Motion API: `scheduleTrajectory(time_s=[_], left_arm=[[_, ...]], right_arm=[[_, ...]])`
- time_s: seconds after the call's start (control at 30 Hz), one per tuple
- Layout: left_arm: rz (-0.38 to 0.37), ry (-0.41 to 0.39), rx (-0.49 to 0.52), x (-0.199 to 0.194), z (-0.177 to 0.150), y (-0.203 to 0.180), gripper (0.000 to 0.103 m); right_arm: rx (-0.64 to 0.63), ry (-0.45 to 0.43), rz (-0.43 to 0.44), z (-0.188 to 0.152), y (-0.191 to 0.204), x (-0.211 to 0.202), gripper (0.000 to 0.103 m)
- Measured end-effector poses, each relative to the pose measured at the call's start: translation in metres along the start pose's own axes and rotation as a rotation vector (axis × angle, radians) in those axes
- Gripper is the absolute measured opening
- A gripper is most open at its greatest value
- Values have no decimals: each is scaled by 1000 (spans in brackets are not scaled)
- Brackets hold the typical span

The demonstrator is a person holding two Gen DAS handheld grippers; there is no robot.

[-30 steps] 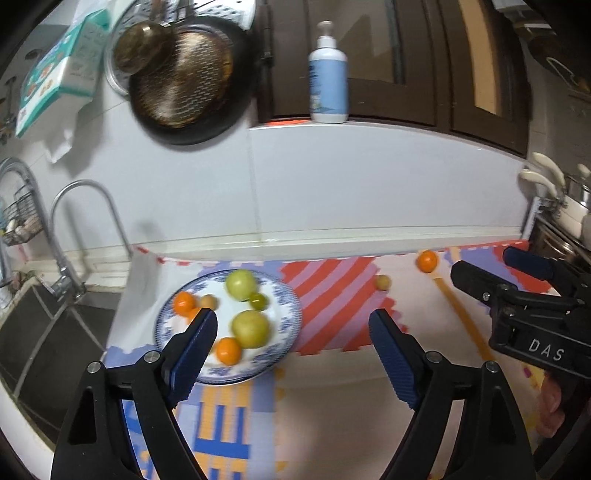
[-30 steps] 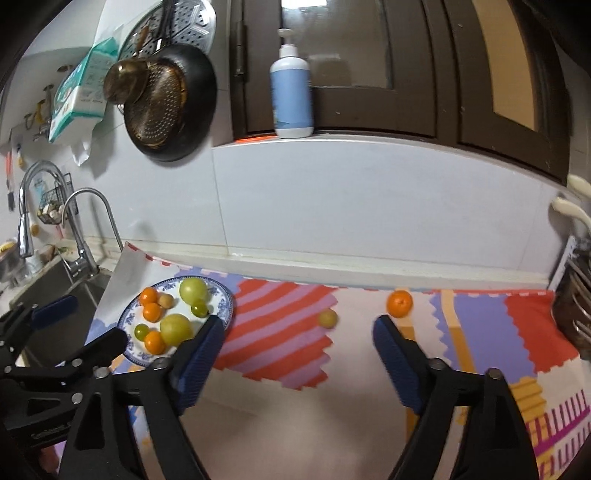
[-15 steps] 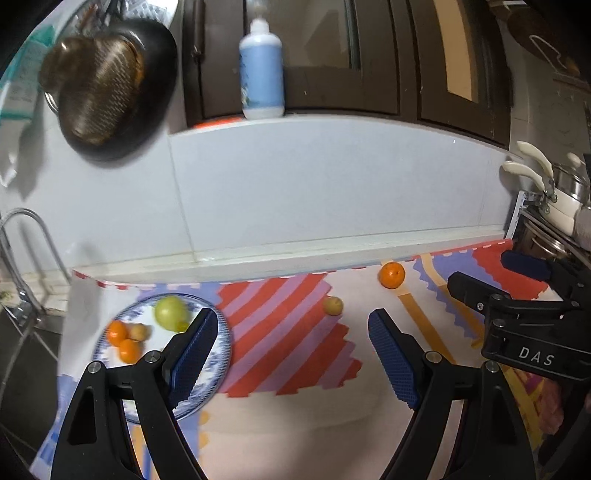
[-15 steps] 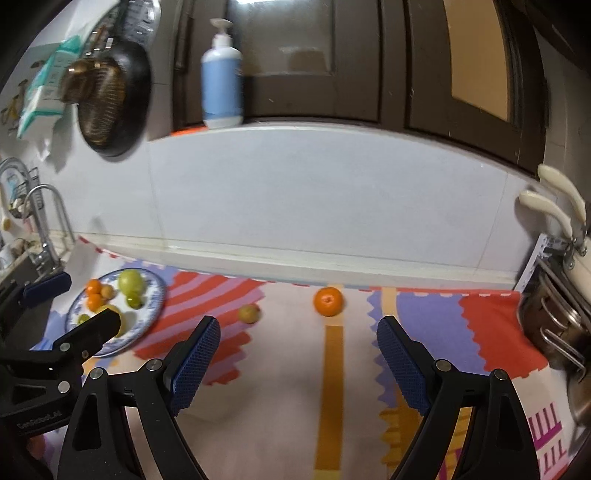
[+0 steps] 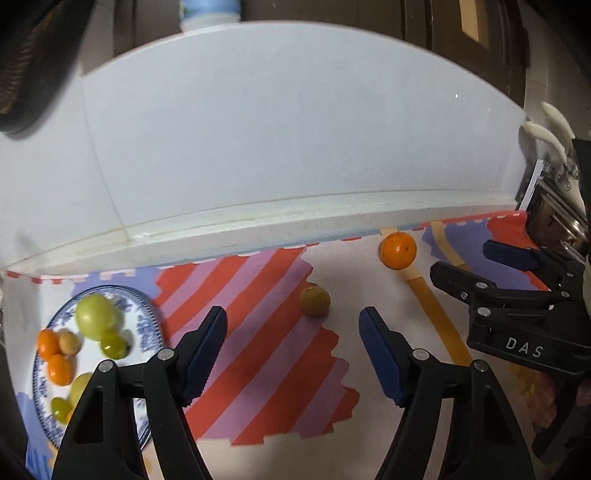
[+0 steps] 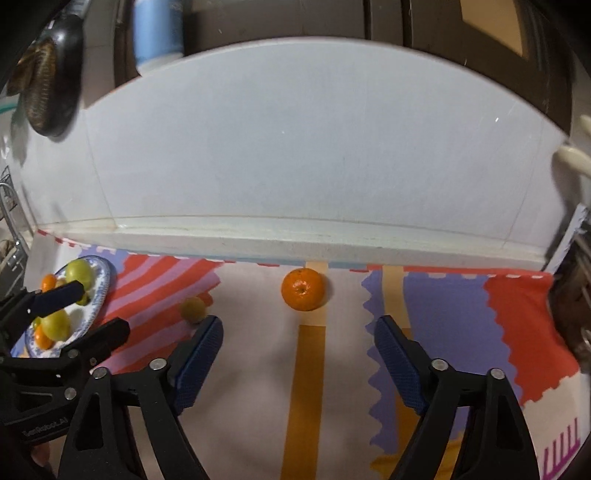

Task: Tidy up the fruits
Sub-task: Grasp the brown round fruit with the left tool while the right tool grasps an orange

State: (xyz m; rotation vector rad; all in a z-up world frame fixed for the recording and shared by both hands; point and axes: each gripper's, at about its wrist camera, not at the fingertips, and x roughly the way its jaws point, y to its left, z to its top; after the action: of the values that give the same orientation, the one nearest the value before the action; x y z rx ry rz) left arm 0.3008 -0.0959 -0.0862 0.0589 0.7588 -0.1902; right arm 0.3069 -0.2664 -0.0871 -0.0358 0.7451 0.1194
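A small yellow-brown fruit (image 5: 314, 301) (image 6: 192, 309) lies on the striped mat just beyond my left gripper (image 5: 293, 328), whose jaws are closing with nothing between them. An orange (image 6: 303, 289) (image 5: 397, 250) rests near the wall ledge, ahead of my right gripper (image 6: 299, 338), whose jaws are also closing on nothing. A blue-patterned plate (image 5: 147, 332) (image 6: 101, 291) at the left carries several green and orange fruits. Each gripper shows in the other's view: the right gripper (image 5: 458, 266) at the right edge, the left gripper (image 6: 99, 312) at the left.
A colourful mat (image 5: 280, 369) covers the counter up to a white ledge (image 5: 295, 225) and tiled wall. A dark pan (image 6: 48, 81) hangs at the upper left, a blue bottle (image 6: 157, 33) stands on the sill, and metal cookware (image 5: 554, 206) sits at the right.
Both grippers moved right, forward and down toward the mat. The loose fruits now look larger and closer, the plate slid to the left edge, and both pairs of jaws narrowed.
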Motion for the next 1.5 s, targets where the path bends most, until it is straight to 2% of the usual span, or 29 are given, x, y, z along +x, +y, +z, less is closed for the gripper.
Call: scheduleTrajectory(time_s=[0.2,0.47,0.57,0.63,0.77,1.03,1.27,1.5], left_arm=[[-42,69,-6,40,5,-4,64],[-80,131,-34,72,6,-5,54],[-82,141,-25,78,6,-6,47],[-89,155,-24,82,6,-7,38],[-96,169,-28,88,6,-9,28],[-103,167,-35,87,7,-7,28],[-98,145,-22,76,9,-4,28],[-102,98,-5,48,10,-2,28]], right_arm=[[11,65,31,6,-6,39,74],[29,110,45,10,-11,71,67],[27,114,45,13,-11,78,67],[23,116,46,15,-10,82,64],[21,129,51,17,-8,91,58],[11,138,53,19,2,103,44],[10,119,44,16,-1,90,44],[22,90,66,10,4,63,43]])
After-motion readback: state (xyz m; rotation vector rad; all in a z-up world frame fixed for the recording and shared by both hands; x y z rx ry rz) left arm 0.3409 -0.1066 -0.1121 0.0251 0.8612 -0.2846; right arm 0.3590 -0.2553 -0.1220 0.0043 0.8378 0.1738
